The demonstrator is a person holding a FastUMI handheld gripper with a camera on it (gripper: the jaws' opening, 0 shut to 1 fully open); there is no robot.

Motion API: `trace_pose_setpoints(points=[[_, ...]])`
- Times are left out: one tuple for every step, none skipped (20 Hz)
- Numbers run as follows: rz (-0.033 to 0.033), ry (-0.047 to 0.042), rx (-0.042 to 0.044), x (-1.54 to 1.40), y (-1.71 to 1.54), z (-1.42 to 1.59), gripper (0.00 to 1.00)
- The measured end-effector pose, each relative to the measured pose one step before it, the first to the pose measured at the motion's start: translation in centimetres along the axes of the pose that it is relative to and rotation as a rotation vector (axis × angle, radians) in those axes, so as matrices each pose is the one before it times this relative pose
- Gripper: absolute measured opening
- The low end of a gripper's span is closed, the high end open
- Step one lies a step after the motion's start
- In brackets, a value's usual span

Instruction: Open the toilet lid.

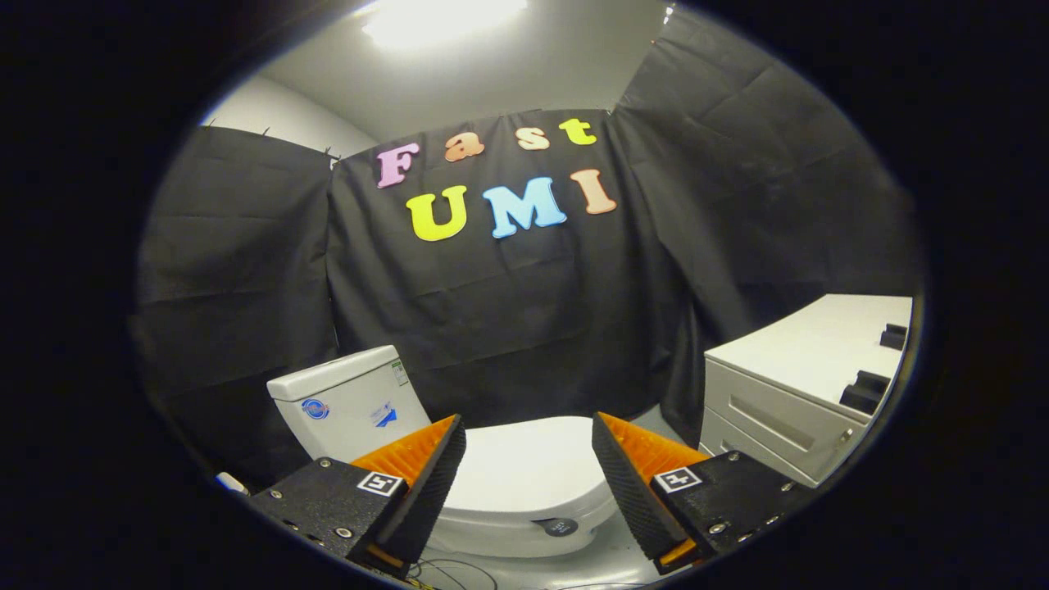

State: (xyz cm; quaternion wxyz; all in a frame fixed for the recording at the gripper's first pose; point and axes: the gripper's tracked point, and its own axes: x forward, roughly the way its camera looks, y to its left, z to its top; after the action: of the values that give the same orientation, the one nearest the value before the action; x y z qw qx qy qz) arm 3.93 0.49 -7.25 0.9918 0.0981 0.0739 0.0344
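While the toilet lid (524, 471) lies flat and closed over the bowl, the gripper (529, 467) is held above and short of it with its two fingers spread wide apart, gripping nothing. Between the fingers the lid's white top is seen, and its front edge, where a small dark round badge (559, 526) is fixed just inside the right finger. Behind the lid and to its left the white cistern (348, 401) is set, its cover on and stickers carried on its front face, so that nothing of its inside can be seen. To the right of the toilet, apart from it, a white cabinet (799, 393) is placed with its drawers shut; two dark blocks (869, 389) are seen near the far edge of its top. Black cloth is hung behind the toilet.
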Motion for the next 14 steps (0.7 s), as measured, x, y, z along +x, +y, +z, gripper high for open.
trace_pose_setpoints(points=[[-0.00304, 0.02141, 0.01900, 0.462, -0.269, -0.954, 0.96], [0.00384, 0.02528, 0.02139, 0.513, -0.244, -0.889, 0.95], [0.00373, 0.02653, 0.02344, 0.460, -0.209, -0.953, 0.95], [0.00884, 0.02708, 0.02341, 0.467, -0.181, -0.764, 0.95], [0.00775, 0.02421, 0.02265, 0.501, -0.307, -0.835, 0.95], [0.00484, 0.02793, 0.02746, 0.618, -0.447, -0.605, 0.96], [0.00434, 0.02921, 0.03398, 0.509, -0.461, -0.891, 0.96], [0.00431, 0.02317, 0.04134, 0.575, -0.507, -0.499, 0.96], [0.00565, 0.01312, 0.04692, 0.348, -0.533, -0.269, 0.96], [0.00889, 0.00497, 0.03988, 0.285, -0.319, -0.164, 0.96], [0.00218, 0.01316, 0.03957, 0.562, -0.483, -0.606, 0.94], [-0.00283, 0.02475, 0.02628, 0.491, -0.567, -0.855, 0.94], [-0.00260, 0.02854, 0.02311, 0.482, -0.642, -1.028, 0.94], [0.00016, 0.02726, 0.02342, 0.434, -0.601, -0.768, 0.94]])
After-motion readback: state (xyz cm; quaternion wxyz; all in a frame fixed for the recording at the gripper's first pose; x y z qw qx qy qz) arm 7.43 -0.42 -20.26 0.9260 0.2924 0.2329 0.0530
